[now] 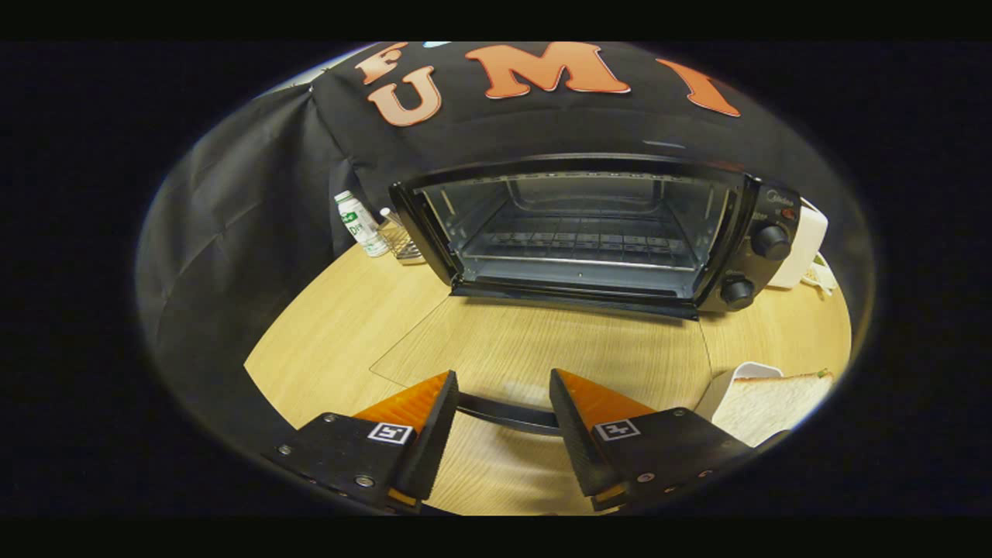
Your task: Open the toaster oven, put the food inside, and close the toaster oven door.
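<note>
The black toaster oven (589, 232) stands at the back of the wooden table with its cavity open and a wire rack (581, 248) inside. Its glass door (542, 341) lies folded down flat toward me. The door's dark handle bar (504, 415) runs across the gap between my fingers, close to their base. My gripper (502, 380) is open over the door's front edge, and neither finger presses on the handle. To the right of the right finger, a slice of white bread (775, 399) lies in a white dish (732, 380).
A small white bottle with a green label (360, 225) and a wire basket (403, 242) stand left of the oven. A white appliance (806, 248) sits behind its right side. Two knobs (756, 263) are on the oven's right panel. Black cloth walls the booth.
</note>
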The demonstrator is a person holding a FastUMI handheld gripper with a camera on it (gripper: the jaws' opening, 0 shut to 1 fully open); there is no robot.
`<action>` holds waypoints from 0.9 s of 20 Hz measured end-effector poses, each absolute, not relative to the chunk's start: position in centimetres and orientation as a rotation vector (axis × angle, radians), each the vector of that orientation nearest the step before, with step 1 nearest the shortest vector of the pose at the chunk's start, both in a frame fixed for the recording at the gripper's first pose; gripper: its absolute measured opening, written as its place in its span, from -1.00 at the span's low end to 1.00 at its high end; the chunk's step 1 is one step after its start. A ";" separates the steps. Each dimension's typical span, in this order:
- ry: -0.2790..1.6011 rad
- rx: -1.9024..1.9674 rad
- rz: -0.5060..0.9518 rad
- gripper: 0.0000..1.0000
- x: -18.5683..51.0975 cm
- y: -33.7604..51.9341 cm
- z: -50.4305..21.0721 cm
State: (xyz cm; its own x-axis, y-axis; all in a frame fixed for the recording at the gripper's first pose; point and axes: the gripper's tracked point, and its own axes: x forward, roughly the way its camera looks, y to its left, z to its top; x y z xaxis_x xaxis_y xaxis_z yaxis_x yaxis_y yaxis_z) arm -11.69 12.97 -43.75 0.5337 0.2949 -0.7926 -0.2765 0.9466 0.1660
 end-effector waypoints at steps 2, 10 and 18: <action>0.972 -0.035 0.341 0.39 -11.9 12.5 -45.1; 0.961 -0.033 0.298 0.39 -10.8 11.0 -44.2; 0.765 -0.091 0.266 0.77 -10.2 6.1 -34.8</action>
